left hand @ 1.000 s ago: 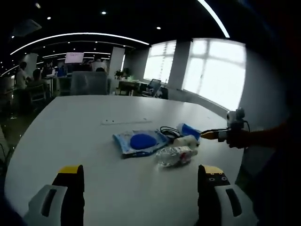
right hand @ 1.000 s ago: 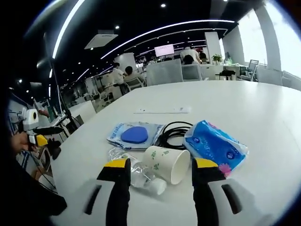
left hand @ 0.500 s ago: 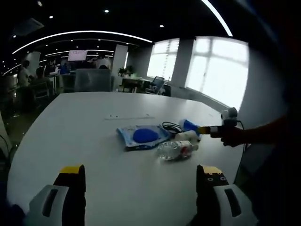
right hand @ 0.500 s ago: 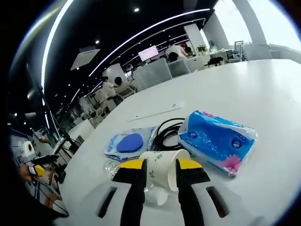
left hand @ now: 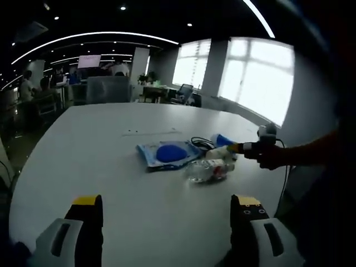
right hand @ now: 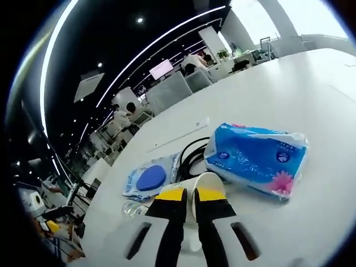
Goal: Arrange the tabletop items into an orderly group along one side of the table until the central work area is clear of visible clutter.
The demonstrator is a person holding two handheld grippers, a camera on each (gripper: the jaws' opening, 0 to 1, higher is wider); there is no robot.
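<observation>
Pinching the rim of the paper cup (right hand: 204, 188), the right gripper (right hand: 188, 196) has its jaws nearly together on the cup wall, beside the blue tissue pack (right hand: 257, 157), black cable (right hand: 189, 156) and blue-disc pouch (right hand: 148, 179). The left gripper (left hand: 167, 203) hangs above the white table (left hand: 100, 150), jaws wide apart and holding nothing, with the plastic bottle (left hand: 207, 169) well ahead.

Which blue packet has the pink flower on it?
The big tissue pack, right of the black cable. The flat pouch on the cable's other side has a dark blue oval instead.
</observation>
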